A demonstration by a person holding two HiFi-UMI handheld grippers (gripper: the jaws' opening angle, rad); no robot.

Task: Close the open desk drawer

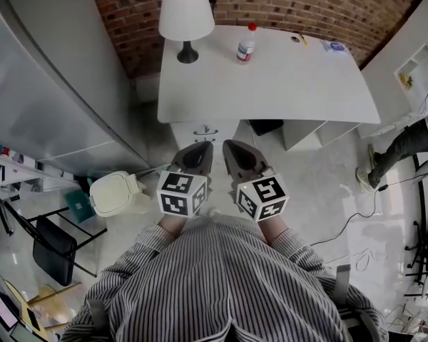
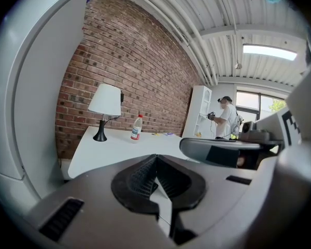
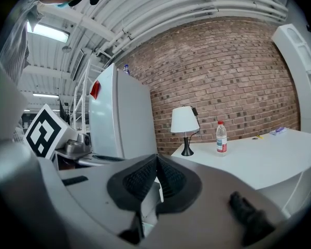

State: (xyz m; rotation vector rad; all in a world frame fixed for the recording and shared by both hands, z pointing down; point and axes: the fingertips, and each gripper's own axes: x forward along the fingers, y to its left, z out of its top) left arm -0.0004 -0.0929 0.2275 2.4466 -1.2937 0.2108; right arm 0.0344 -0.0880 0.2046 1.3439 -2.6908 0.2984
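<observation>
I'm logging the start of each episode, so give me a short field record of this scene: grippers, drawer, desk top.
left gripper: shut, empty
right gripper: shut, empty
drawer: front and handle show below the desk's near edge, just ahead of both grippers
desk: white, against a brick wall
on desk: lamp, red-capped bottle beside it

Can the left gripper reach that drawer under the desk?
Probably yes. The drawer lies just ahead of the left gripper, nothing stands between them, and its shut jaws hold nothing.

Bright, even daylight; fisheye-warped edges.
</observation>
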